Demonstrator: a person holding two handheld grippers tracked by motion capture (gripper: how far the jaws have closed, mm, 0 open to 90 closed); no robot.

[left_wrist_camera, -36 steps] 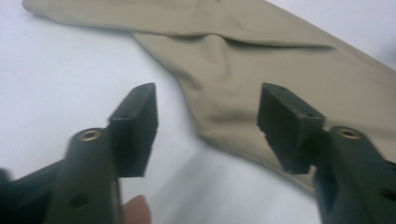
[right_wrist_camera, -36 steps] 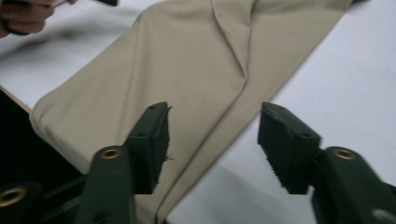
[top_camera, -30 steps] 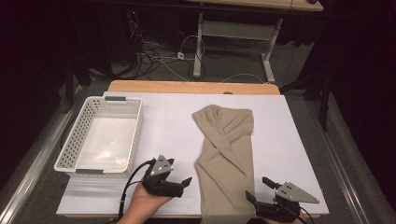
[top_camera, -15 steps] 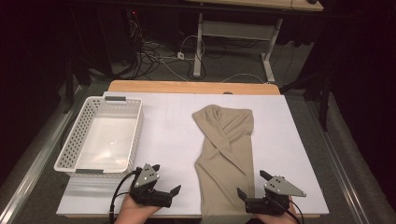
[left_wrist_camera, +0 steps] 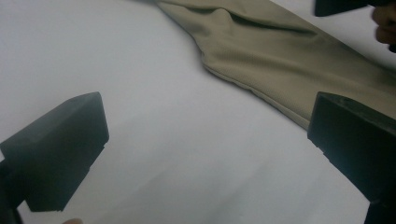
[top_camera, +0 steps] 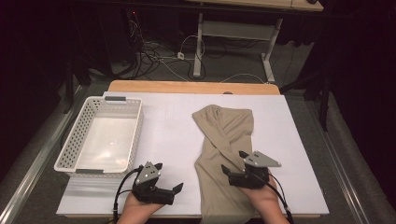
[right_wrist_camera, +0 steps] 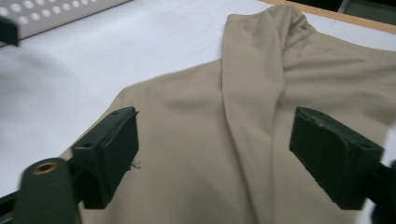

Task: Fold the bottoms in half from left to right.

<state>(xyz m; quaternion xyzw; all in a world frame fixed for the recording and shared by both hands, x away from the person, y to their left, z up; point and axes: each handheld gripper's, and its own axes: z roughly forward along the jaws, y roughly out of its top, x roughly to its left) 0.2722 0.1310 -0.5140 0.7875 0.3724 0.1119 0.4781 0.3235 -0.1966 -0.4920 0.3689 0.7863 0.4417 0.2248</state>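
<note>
The tan garment (top_camera: 224, 154) lies folded lengthwise on the white table cover (top_camera: 168, 126), running from centre toward six o'clock at the near edge. Right gripper (top_camera: 233, 163) hovers over its lower half, jaws parted with nothing pinched, having just narrowed a touch; cloth spreads beneath them in the right gripper view (right_wrist_camera: 224, 140). Left gripper (top_camera: 175, 189) sits at eight o'clock of the garment, jaws spread wide over bare cover, hem just beside one jaw. White basket (top_camera: 77, 135) stands off at nine o'clock.
</note>
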